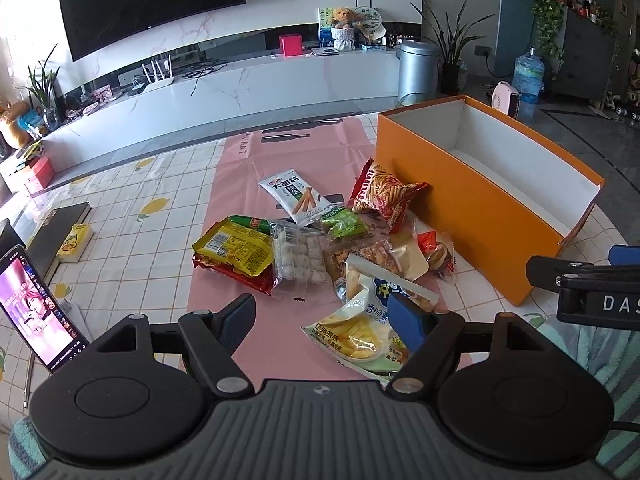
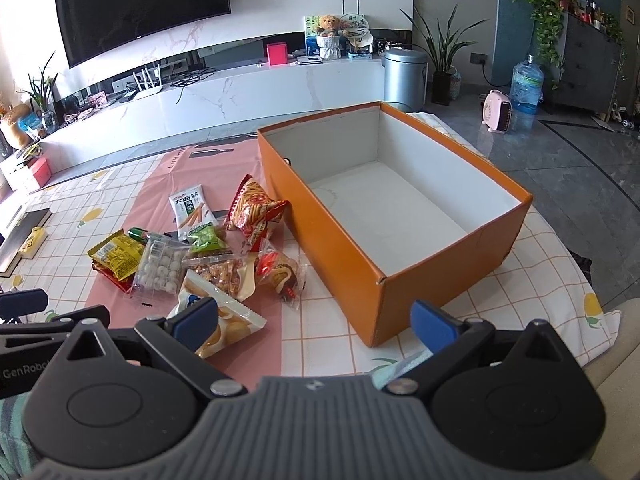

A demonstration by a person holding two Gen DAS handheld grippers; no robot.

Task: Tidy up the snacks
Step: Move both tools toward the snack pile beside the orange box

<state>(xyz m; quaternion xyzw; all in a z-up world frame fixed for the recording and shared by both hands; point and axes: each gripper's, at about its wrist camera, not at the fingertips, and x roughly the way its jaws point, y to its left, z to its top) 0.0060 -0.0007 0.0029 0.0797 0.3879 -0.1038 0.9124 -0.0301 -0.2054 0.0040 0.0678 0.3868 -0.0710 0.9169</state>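
**Snack pile loose beside bare box; both grippers wide, nothing held**

Task items: heap of crinkly foil/plastic snack packets on pink plastic mat [image 1: 240, 168], just left of the open orange cardboard box [image 2: 344, 264]. Box interior is white and has nothing in it, so judged: sorting not yet begun.

Pile contents, near to far:
- pale yellow-green chip bag w/ serrated top edge [image 1: 360, 332], glossy, puffy; nearest the left gripper, partly behind its right finger.
- clear blister tray of small white round sweets [image 1: 298, 258], rigid-looking, lies flat.
- yellow/red flat foil packet [image 1: 234, 252], touching tray's left side.
- clear pouch of brown nuts or crackers [image 2: 220, 270], centre of heap, partly overlapped.
- small green packet [image 2: 206, 240], on top of others.
- red puffed bag printed w/ stick snacks [image 2: 256, 210], tilted, leans near box wall.
- white slim packet w/ stick print [image 1: 298, 196], flat, a bit apart at the far side.

Packets overlap, prob. dumped together; box set close by, likely so transfers are short.

Left gripper [image 1: 324, 316]: jaws spread wide, blue pads empty, over near edge of mat. Right gripper [image 2: 316, 320]: jaws spread wide, empty, aimed betw. chip bag and box corner.

Surround: white grid tablecloth w/ lemon print [image 1: 132, 208]; phone w/ lit screen [image 1: 36, 312] propped at far left.
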